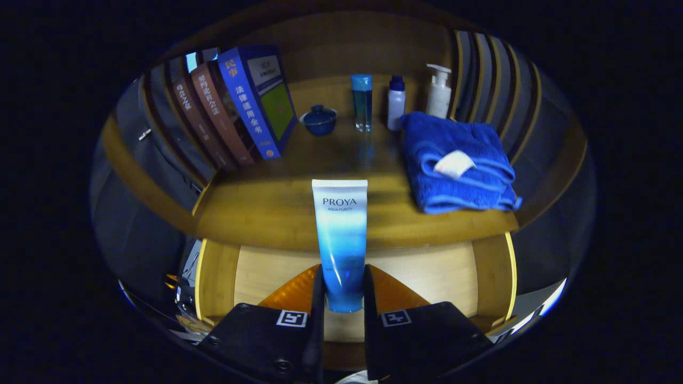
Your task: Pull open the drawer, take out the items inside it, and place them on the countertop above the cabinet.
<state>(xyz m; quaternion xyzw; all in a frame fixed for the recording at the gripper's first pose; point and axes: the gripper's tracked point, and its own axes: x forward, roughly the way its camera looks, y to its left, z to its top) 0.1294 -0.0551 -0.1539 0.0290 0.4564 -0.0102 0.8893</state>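
We saw our gripper (342, 290) pinching the tube (340, 234) upright between both fingers, above the open drawer (427, 272), at the countertop's (256, 208) front edge; the blue towel (456, 160) lay toward its right edge.

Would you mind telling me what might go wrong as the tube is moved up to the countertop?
The claw grips the tube only at its lower end, so the tall part could tip or slip. The countertop already holds a folded blue towel and leaning books, so a careless placement might knock them.
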